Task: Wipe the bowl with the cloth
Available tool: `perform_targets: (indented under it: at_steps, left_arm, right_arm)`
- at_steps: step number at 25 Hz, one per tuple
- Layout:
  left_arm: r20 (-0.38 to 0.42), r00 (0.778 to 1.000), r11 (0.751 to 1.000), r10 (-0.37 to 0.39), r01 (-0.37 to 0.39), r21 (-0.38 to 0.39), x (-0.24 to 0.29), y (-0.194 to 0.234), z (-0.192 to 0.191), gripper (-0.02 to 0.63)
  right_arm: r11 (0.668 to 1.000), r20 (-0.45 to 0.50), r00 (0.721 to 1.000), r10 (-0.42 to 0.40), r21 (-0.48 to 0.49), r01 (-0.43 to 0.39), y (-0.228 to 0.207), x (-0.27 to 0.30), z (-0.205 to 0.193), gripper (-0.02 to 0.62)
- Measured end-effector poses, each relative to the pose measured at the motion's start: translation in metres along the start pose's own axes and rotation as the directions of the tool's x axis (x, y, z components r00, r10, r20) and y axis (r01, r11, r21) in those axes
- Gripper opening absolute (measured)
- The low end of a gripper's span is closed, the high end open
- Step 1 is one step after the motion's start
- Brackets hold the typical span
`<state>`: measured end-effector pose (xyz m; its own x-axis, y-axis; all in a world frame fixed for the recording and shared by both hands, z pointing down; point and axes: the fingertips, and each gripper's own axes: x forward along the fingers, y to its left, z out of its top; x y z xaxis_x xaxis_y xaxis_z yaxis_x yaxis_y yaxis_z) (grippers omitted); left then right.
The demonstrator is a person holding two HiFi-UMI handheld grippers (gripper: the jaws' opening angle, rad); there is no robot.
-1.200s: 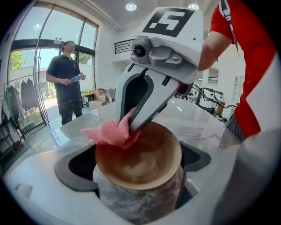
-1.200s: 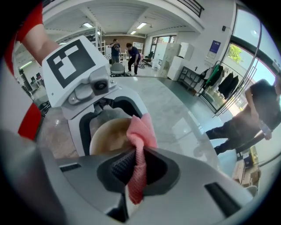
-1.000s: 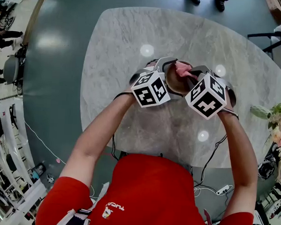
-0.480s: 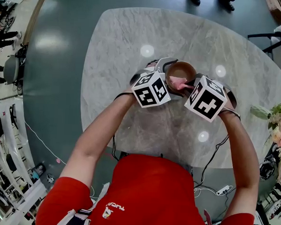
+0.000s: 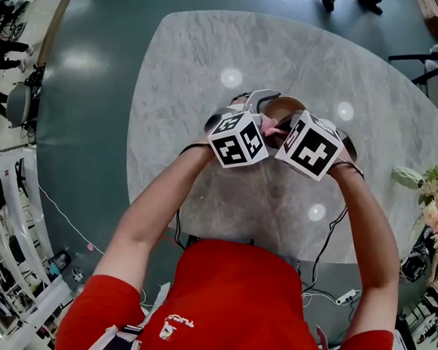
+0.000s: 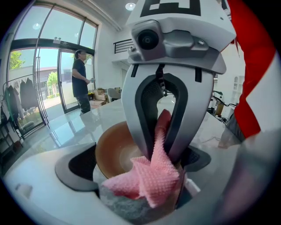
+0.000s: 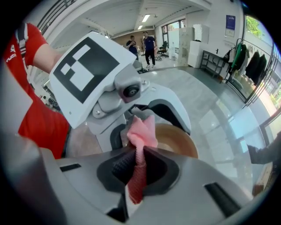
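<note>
A small brown bowl (image 5: 289,105) is held above the marble table (image 5: 203,53) by my left gripper (image 5: 243,107), whose jaws are shut on its near side. In the left gripper view the bowl (image 6: 113,149) lies between my left gripper's (image 6: 139,172) own pads. My right gripper (image 6: 160,151) comes down into the bowl, shut on a pink cloth (image 6: 153,180). In the right gripper view that cloth (image 7: 142,130) is pinched in my right gripper (image 7: 139,169) and bunches against the bowl (image 7: 176,139). In the head view the right gripper (image 5: 281,130) sits under its marker cube, beside the cloth (image 5: 271,126).
Flowers (image 5: 434,193) stand at the table's right edge, and a chair (image 5: 430,54) is beyond it. Cables (image 5: 337,294) lie on the floor by the near edge. A person (image 6: 81,79) stands at glass doors; two people (image 7: 142,46) stand far off.
My right gripper has drawn the pink cloth from the middle of the bowl toward its near left side, and its cube now sits against the left cube. The left gripper has barely moved.
</note>
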<state>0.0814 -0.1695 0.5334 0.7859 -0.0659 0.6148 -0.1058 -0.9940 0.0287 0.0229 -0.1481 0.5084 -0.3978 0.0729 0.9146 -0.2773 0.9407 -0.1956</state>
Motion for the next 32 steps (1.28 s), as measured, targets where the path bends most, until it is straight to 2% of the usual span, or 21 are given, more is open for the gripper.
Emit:
perform_targets:
  at_steps: [4,8,13,20,25,32]
  left_arm:
    - [-0.003,1.0,1.0,-0.003,0.003,0.0,0.002,0.0,-0.001,0.58]
    - [-0.002,1.0,1.0,-0.004,0.004,0.0,0.002,0.0,0.0,0.58]
    - [-0.002,1.0,1.0,-0.005,0.005,0.0,0.002,0.0,0.0,0.58]
    - [0.0,1.0,1.0,-0.004,0.004,0.001,0.002,0.0,0.0,0.58]
    - [0.001,1.0,1.0,-0.005,0.005,0.001,0.002,-0.001,0.0,0.58]
    - [0.003,1.0,1.0,-0.008,0.008,0.001,0.003,-0.001,0.0,0.58]
  right_arm:
    - [0.999,0.018,0.999,-0.038,0.016,0.038,-0.012,0.004,0.005,0.021]
    - [0.992,0.022,0.992,-0.127,-0.003,0.128,-0.03,0.002,0.009,0.021]
    - [0.969,-0.03,0.971,-0.238,-0.071,0.236,-0.046,0.002,0.003,0.021]
    - [0.928,-0.125,0.929,-0.349,-0.187,0.324,-0.059,0.004,-0.007,0.021]
    - [0.931,-0.211,0.919,-0.334,-0.229,0.286,-0.059,0.005,-0.02,0.021]
    - [0.984,-0.289,0.948,-0.133,-0.154,0.091,-0.041,0.008,-0.038,0.021]
